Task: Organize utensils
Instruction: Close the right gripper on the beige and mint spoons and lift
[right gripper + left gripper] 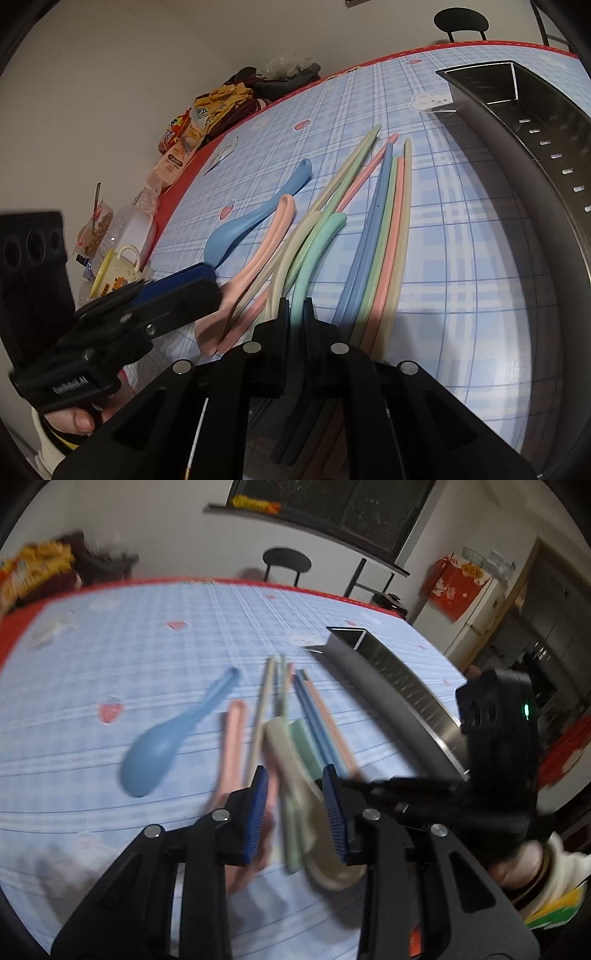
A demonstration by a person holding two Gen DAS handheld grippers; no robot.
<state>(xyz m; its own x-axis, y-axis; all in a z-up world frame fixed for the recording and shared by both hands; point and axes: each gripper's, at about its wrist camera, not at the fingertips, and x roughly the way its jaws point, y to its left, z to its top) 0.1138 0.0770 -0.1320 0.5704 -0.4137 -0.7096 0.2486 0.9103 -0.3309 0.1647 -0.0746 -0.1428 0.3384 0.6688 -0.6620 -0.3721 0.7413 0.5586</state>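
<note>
Right tongs (pixel 294 308) are clamped on the green spoon (pixel 317 243). Left tongs (pixel 295 775) sit part-open around the beige spoon (pixel 291 753), grip unclear. Past those on the tabletop (pixel 461 258): chopsticks (pixel 384 229), blue spoon (pixel 251 225), then the steel tray (pixel 535 122).

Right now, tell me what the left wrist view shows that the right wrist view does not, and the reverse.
Left wrist only: a window on the far wall, a red box on a white fridge, and the right gripper's body.

Right wrist only: a yellow mug, snack packets along the table's edge, and the left gripper from the side.

Both: the blue spoon, the pastel chopsticks, the metal tray, the plaid tablecloth and a black chair.
</note>
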